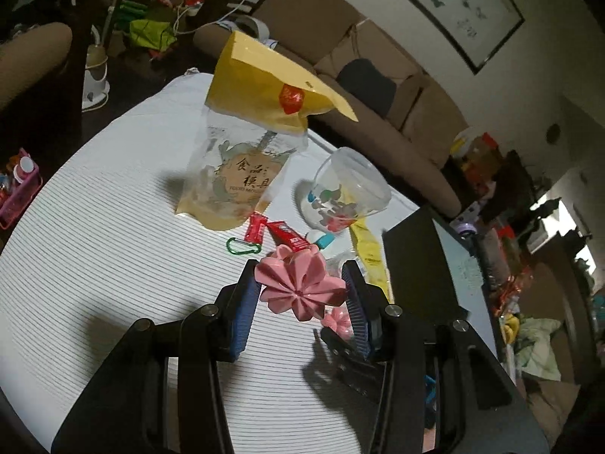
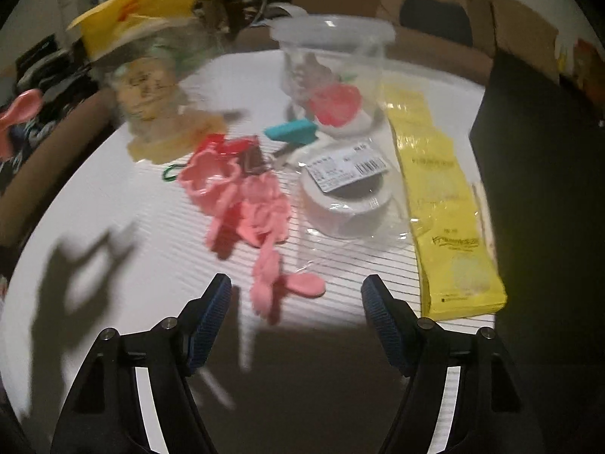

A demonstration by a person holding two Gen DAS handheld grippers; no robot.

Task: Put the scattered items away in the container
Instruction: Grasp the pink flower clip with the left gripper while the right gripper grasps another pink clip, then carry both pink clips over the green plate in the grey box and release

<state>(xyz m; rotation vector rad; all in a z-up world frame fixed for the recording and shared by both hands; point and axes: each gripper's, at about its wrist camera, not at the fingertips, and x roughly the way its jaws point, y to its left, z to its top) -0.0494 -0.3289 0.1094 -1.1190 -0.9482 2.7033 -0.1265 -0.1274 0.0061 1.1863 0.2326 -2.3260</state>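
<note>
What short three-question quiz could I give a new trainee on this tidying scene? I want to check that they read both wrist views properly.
1. True or false: the left gripper holds the pink flower-shaped plastic mould between its fingers.
2. Which lies nearest the black box in the right wrist view? A) green carabiner clip B) long yellow packet C) red sachet
3. Fill in: the clear plastic cup stands ____ on the white striped table.

Key: 1 true; 2 B; 3 upright.
</note>
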